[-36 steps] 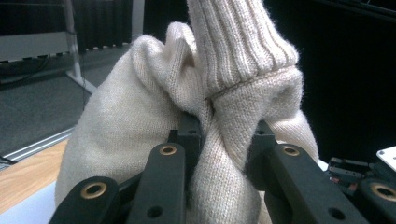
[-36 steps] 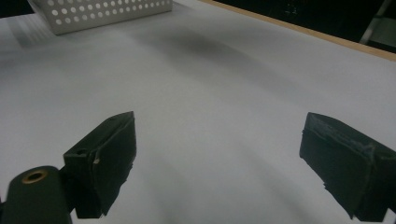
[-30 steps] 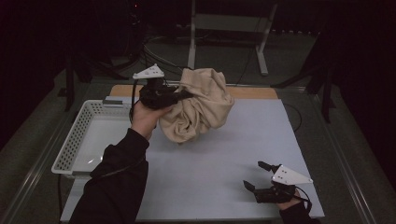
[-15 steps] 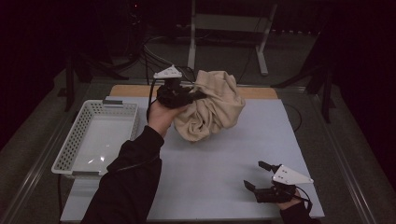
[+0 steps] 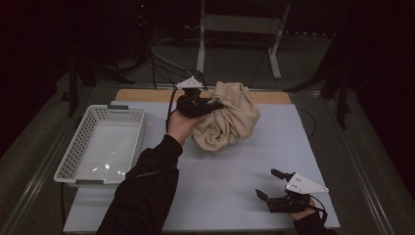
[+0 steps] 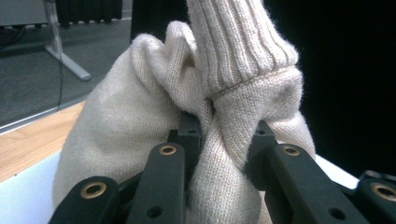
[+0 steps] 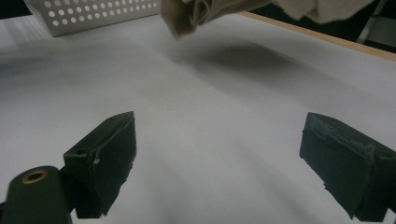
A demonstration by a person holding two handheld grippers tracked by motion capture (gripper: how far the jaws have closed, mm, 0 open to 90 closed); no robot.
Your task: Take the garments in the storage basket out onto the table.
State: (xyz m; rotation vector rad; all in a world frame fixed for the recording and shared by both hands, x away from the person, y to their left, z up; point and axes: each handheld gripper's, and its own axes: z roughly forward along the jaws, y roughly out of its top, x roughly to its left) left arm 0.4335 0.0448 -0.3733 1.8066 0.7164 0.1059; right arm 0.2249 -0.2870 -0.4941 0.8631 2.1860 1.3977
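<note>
Sweater (image 6: 154,107) between left tongs (image 6: 224,149)

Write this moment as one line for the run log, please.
left gripper: shut on beige sweater, lifted above table | right gripper: open, empty, near front edge | white basket: empty, at left

One cream knitted sweater (image 5: 227,117), one white perforated basket (image 5: 78,152), one table (image 5: 220,191), and two grippers.

basket (image 5: 78,156) left of sweater (image 5: 230,120)
</note>
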